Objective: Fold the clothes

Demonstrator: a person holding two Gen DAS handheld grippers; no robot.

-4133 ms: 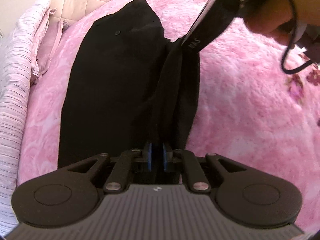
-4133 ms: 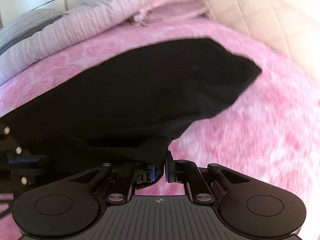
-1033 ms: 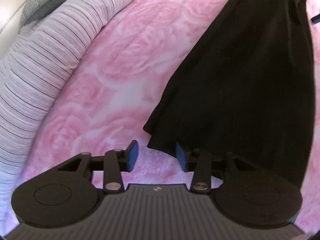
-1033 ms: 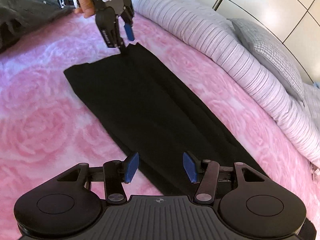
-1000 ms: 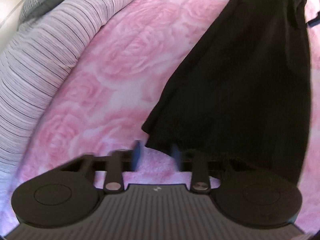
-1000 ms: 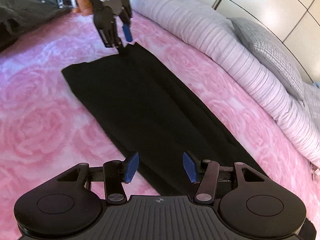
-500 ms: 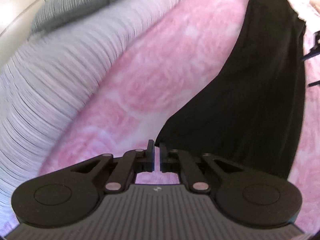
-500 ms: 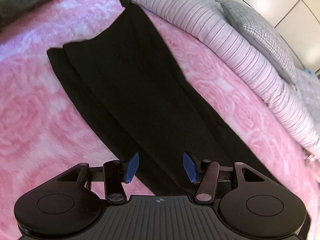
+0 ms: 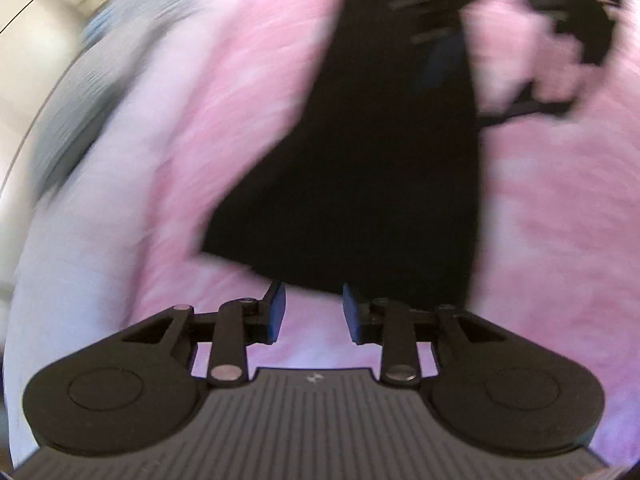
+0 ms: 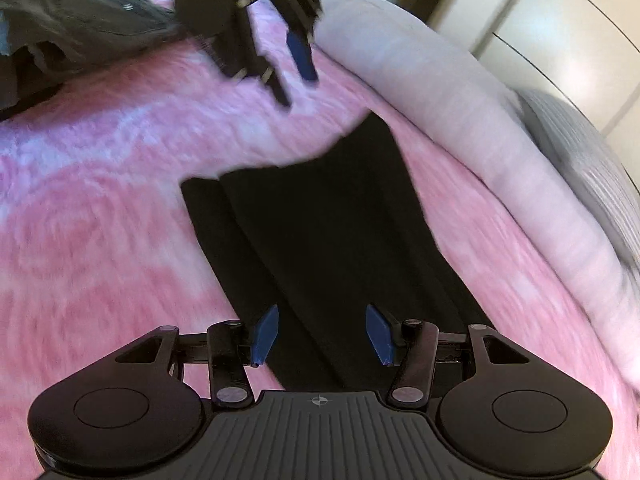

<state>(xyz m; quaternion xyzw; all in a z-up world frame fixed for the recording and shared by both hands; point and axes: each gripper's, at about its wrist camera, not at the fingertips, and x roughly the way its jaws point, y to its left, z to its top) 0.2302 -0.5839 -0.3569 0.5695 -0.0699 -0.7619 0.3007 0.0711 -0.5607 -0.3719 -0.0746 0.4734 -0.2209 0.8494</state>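
One black garment [image 10: 320, 220] — two tools: left tool [image 9: 312, 308], right tool [image 10: 322, 334].

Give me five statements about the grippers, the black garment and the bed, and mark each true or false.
1. The left gripper is open. True.
2. The right gripper is clamped on the black garment. False: its jaws are apart, holding nothing.
3. The garment lies stretched long on the pink blanket. True.
4. The left gripper grips the garment's far end. False: it is apart from the cloth, empty.
5. A dark grey pile lies at the far left. True.
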